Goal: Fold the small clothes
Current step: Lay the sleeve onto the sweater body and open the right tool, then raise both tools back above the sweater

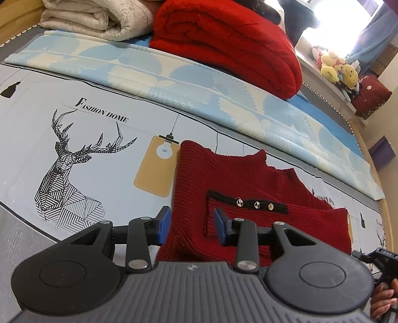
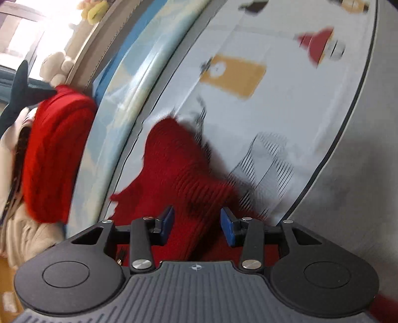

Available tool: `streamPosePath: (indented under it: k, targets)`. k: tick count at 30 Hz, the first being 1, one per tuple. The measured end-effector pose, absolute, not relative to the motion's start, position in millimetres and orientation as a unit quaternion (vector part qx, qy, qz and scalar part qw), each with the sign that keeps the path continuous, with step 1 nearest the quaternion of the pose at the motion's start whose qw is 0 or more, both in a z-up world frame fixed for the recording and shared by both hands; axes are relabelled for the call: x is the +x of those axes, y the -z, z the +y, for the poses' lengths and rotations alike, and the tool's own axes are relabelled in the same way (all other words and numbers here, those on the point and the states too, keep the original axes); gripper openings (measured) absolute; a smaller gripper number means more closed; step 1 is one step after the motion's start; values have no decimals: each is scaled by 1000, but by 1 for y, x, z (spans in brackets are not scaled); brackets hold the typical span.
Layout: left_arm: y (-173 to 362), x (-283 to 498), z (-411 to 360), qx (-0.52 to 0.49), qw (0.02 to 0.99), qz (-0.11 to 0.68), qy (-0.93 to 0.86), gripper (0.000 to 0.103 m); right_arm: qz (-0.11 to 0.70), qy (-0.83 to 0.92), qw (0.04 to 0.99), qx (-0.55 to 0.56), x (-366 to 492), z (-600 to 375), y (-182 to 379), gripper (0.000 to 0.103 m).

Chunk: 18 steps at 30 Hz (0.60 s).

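A small dark red knit vest [image 1: 238, 179] with a black-trimmed pocket and small metal buttons lies on the printed bed sheet [image 1: 99, 139], its right side folded over. My left gripper [image 1: 192, 224] is open, its blue pads just above the vest's lower left part. My right gripper [image 2: 197, 227] is open above the same vest [image 2: 179, 169], which looks blurred in the right wrist view. Part of the right gripper shows at the lower right edge of the left wrist view [image 1: 380, 258].
A folded red blanket [image 1: 228, 42] and a cream quilt [image 1: 94, 20] lie at the back of the bed on a blue-and-cream mat [image 1: 174, 74]. Plush toys [image 1: 335, 67] sit on a ledge at right. The sheet carries a deer print [image 1: 69, 169].
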<state>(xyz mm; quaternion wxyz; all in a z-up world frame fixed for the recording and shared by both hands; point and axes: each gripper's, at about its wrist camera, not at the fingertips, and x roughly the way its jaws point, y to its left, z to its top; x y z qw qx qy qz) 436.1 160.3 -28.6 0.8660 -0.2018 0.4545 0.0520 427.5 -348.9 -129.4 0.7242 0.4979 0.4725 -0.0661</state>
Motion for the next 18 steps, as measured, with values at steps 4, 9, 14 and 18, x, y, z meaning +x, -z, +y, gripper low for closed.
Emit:
streamPosePath:
  k: [4, 9, 14, 18]
  targets:
    - [26, 435, 159, -204, 867, 452, -50, 41, 479, 72, 707, 516, 432, -346, 155, 44]
    - [29, 435, 157, -193, 867, 457, -44, 41, 436, 94, 722, 529, 427, -352, 153, 13]
    - [29, 436, 161, -203, 866, 454, -48, 41, 429, 146, 752, 479, 417, -350, 128, 13]
    - [28, 437, 154, -197, 868, 455, -39, 41, 488, 155, 711, 483, 419, -355, 146, 29]
